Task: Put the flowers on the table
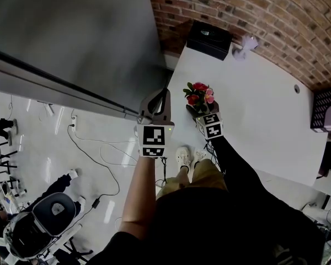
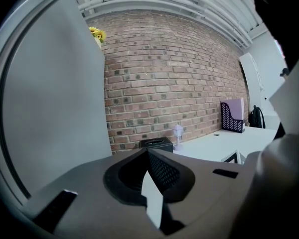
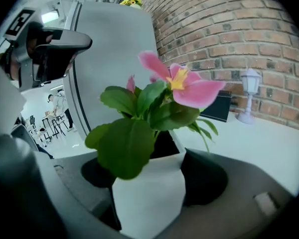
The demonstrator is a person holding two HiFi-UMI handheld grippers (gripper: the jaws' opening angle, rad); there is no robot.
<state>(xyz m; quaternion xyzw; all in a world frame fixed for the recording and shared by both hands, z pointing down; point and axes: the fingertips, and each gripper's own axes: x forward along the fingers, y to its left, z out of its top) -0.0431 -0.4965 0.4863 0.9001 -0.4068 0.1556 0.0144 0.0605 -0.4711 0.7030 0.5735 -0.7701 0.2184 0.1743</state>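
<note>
White pot point(image 3: 148, 198) is sitting pinched between the right gripper's point(image 3: 149, 176) fingers, carrying pink flowers point(image 3: 182, 86) and green leaves point(image 3: 124, 148). The left gripper's point(image 2: 148, 158) fingers are pressing together on nothing. Only the head view is showing red blooms point(image 1: 199, 86) too, at the table's point(image 1: 254, 109) 9 o'clock edge.

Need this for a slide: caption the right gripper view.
Right gripper shut on a white flowerpot of pink flowers, white table and brick wall behind.
</note>
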